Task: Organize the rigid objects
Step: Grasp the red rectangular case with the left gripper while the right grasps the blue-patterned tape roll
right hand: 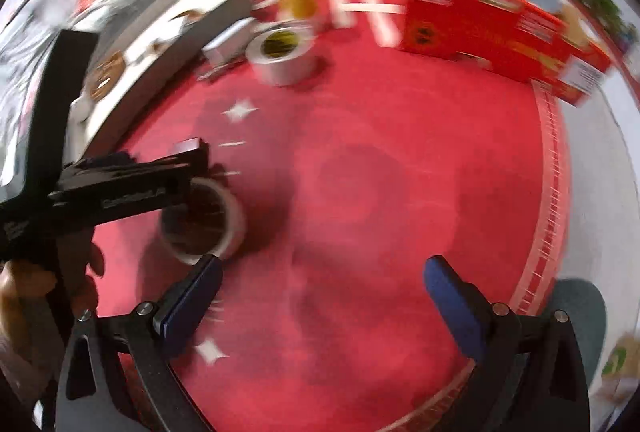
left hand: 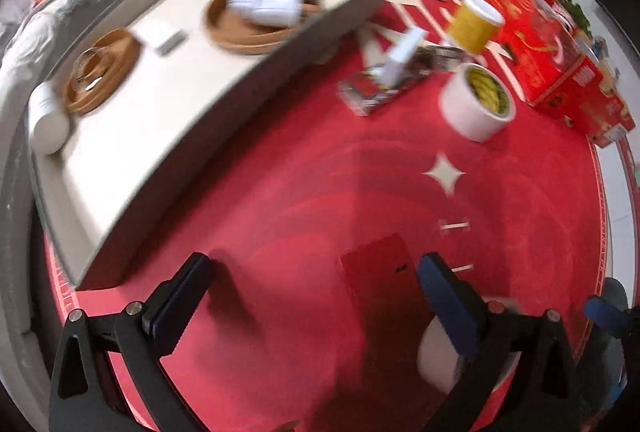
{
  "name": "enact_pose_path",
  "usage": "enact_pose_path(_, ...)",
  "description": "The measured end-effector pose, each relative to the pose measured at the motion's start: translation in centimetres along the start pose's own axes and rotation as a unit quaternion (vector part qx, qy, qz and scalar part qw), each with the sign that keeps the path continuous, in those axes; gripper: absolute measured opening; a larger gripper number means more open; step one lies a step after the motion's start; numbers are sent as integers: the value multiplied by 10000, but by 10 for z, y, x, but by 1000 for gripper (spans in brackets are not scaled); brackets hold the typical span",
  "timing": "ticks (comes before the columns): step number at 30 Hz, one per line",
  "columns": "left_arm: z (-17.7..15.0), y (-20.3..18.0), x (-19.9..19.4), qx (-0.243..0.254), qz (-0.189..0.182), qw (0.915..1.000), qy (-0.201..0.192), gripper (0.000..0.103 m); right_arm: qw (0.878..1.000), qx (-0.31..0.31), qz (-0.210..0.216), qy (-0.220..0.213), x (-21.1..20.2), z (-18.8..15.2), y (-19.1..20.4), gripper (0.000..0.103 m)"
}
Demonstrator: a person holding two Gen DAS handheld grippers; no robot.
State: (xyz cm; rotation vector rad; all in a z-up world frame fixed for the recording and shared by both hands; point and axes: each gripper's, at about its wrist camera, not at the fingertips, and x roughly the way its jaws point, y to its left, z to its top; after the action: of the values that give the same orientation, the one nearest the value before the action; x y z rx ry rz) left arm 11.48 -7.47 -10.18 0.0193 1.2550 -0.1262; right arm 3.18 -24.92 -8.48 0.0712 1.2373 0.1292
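We see both the left gripper (left hand: 316,302) and right gripper (right hand: 322,306) spread apart, empty, tape roll (right hand: 230,210) just beside the right's left finger

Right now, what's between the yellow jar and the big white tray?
In the left wrist view, a small white box on a shiny packet lies between the yellow jar and the tray.

The surface (left hand: 304,168) wears a red, matt, felt-like cloth. The tray (left hand: 248,80) looks like matt off-white board. Two round plates (left hand: 256,36) in it look wooden, smooth, warm brown. The red boxes (left hand: 532,44) are glossy printed card. Each hand-held gripper (right hand: 320,296) has matt black plastic arms and blue pads (right hand: 452,296).
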Motion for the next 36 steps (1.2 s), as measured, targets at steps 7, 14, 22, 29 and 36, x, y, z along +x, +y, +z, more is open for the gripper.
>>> enact_pose_path(7, -3, 26, 1, -140, 201, 9997, 14, 103, 9929, -1163, 212, -92, 23, 16, 64, 102)
enact_pose_path(14, -14, 59, -2, -350, 236, 9991, 33, 103, 9904, -1357, 98, -241, 45, 30, 71, 63)
enact_pose_path(22, -46, 63, -31, -183, 65, 9995, -269, 103, 9997, -145, -140, -115, 37, 29, 0, 55)
enact_pose_path(29, -68, 27, -33, 647, 73, 9975, -285, 103, 9991, 159, -339, -201, 26, 17, -38, 91)
enact_pose_path(36, -65, 12, -26, 662, -53, 9975, -225, 103, 9989, 209, -397, -115, 31, 19, -41, 91)
